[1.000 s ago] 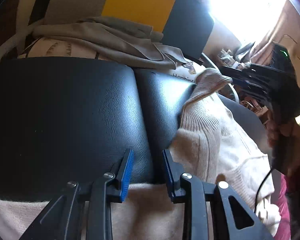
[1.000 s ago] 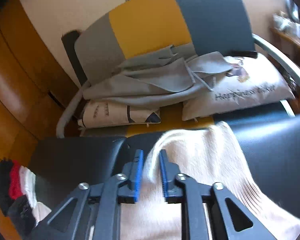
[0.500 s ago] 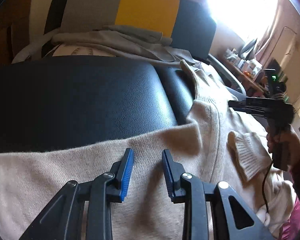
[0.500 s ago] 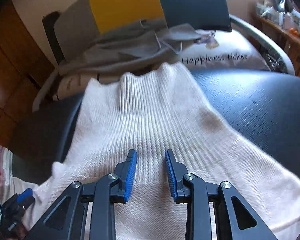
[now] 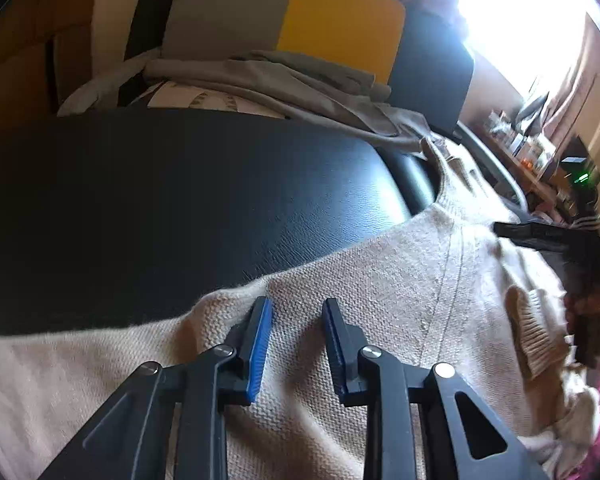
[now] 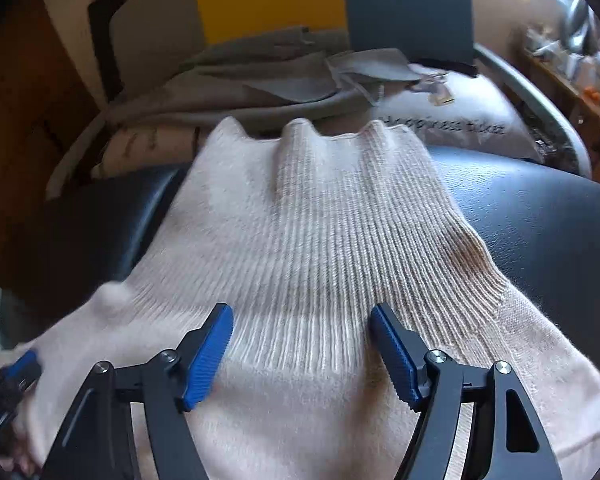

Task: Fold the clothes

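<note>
Cream sweater [image 6: 312, 240] is now lying spread across the black seat [image 5: 160, 208], ribbed hem toward the grey garment pile [image 6: 260, 76]; a second ago it was bunched and narrow. Right gripper [image 6: 302, 350] is spreading its jaws wide over the ribbing, wider than half a second ago, holding nothing. Left gripper [image 5: 296, 342] is hovering over the knit near its edge, jaws parted, empty (a cuff [image 5: 536, 336] is lying loose nearby). Judgement: garment is laid out, folding can proceed.
</note>
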A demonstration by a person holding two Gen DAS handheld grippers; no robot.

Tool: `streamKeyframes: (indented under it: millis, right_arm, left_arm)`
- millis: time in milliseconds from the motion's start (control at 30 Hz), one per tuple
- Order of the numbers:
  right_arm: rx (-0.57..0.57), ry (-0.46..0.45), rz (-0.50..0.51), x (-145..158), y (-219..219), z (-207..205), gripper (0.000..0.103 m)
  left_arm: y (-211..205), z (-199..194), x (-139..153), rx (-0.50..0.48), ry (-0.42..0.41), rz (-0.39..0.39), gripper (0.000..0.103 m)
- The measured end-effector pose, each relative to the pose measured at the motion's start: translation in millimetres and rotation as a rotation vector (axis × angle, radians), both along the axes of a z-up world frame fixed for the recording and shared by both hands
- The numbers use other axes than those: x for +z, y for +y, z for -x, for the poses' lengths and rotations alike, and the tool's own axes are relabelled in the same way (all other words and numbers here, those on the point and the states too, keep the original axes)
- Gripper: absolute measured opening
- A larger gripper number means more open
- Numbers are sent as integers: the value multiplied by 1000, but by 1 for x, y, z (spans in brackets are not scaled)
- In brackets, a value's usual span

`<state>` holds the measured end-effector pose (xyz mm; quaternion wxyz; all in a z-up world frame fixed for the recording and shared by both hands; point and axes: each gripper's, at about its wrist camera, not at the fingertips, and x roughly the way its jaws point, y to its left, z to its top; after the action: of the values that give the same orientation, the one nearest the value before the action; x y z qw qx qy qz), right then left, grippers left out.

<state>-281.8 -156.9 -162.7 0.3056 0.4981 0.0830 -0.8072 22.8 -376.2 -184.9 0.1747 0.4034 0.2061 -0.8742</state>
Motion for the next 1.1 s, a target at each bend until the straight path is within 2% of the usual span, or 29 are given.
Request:
streamKeyframes:
  millis: [100, 167, 233, 367, 467, 533, 667, 767, 933, 1100]
  right_arm:
    - [50, 15, 21, 27, 25, -24, 72]
    - [86, 15, 29, 45, 56, -47, 72]
    - [120, 0, 36, 61, 92, -73, 73]
    - [90, -88, 7, 68, 180, -130, 80]
    - [10, -175, 16, 54, 240, -165, 80]
    - [-40, -227, 26, 41, 271, -185, 80]
    - [-93, -254, 77, 19, 297, -214, 80]
    - [-89, -234, 109, 18, 290, -230, 80]
    - [-90, -152, 113, 24, 270, -250, 80]
    - [-43, -83, 94, 31, 258, -279, 80]
  left_arm:
    - [-3, 4, 2, -1, -25, -6, 27]
    - [0, 2, 10, 17, -44, 3, 28]
    - [8, -8, 23, 23, -27, 22, 28]
    - [49, -40, 47, -160, 93, -92, 32]
    - [100, -56, 53, -335, 102, -125, 33]
    - [129, -62, 51, -408, 89, -138, 33]
    - [172, -70, 42, -468, 43, -155, 33]
    - [191, -80, 41, -485, 35, -154, 33]
    - [193, -85, 42, -482, 13, -159, 33]
    - [185, -96, 41, -455, 12, -170, 33]
